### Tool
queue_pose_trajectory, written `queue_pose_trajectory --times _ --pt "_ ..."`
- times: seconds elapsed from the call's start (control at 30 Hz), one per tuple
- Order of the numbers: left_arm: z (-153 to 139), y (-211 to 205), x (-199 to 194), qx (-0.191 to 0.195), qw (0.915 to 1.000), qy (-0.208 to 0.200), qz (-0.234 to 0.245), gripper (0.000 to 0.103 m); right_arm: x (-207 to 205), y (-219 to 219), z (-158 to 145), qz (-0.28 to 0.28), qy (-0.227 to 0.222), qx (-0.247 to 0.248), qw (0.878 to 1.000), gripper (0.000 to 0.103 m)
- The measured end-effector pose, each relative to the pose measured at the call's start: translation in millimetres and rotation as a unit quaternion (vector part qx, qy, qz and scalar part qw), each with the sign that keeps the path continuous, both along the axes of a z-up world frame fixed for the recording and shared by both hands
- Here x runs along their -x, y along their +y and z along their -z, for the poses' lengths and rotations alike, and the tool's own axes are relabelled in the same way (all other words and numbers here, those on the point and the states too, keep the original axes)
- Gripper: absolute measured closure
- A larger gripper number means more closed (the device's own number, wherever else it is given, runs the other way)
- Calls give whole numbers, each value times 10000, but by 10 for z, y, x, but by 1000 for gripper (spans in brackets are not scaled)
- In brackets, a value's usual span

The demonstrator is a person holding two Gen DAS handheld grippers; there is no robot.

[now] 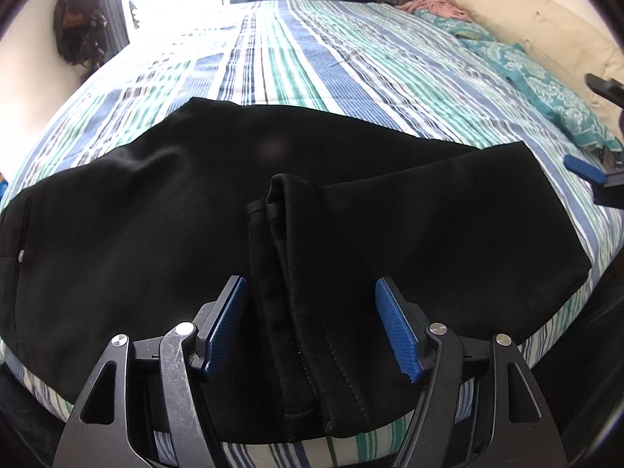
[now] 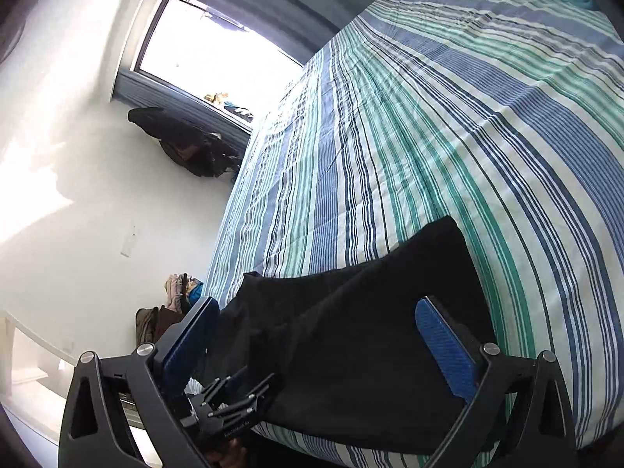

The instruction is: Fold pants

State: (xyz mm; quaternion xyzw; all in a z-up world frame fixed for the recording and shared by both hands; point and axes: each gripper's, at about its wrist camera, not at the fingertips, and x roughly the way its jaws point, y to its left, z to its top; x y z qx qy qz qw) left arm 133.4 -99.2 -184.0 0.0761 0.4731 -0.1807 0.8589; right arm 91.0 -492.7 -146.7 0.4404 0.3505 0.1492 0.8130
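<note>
Black pants (image 1: 156, 214) folded on striped bed (image 1: 312, 58), near edge. Left gripper (image 1: 312, 327) jaws wide, straddling leg hems (image 1: 308, 351), no grip. Right gripper (image 2: 323, 343) wide, empty. Waistband cut off by frame.

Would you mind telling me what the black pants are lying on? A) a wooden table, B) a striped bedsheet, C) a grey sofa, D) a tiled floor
B: in the left wrist view the black pants lie spread across the striped bedsheet, with blue, green and white stripes showing on every side of the fabric.
</note>
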Motion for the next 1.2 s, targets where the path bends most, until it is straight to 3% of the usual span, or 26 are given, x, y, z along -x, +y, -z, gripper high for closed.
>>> queue_pose_trajectory --times 0.13,0.17,0.3,0.43,0.53,0.6,0.7,0.8,0.9,1.0,1.2 --pt "10 15 -11 -37 10000 -49 59 27 -448 -151 627 -68 1087 -497 9928 6" --pt "12 27 -1 -53 9999 -76 65 26 -451 -175 745 12 1165 -575 9915 10" --pt "13 77 18 -7 9999 -73 98 25 -236 -259 574 358 794 -787 9931 10" --pt "14 72 0 8 10000 -30 82 25 193 -164 240 115 422 -813 9957 9" --pt "18 77 -12 46 10000 3 62 25 525 -19 366 95 668 -596 9959 6" --pt "20 78 -16 47 10000 15 48 25 632 42 621 75 1027 -430 9938 14" --pt "15 85 -1 28 10000 13 38 25 774 24 514 378 685 -312 9964 15" --pt "18 72 -6 7 10000 15 14 24 850 133 140 475 104 305 9984 15" --pt "17 59 -4 -23 10000 10 -15 24 809 380 -85 352 -158 1280 9910 14" --pt "18 66 -1 -25 10000 2 -12 24 694 605 -37 113 -46 2076 9781 14" --pt "19 66 1 -25 10000 2 -14 23 592 790 153 -149 147 2627 9647 14"
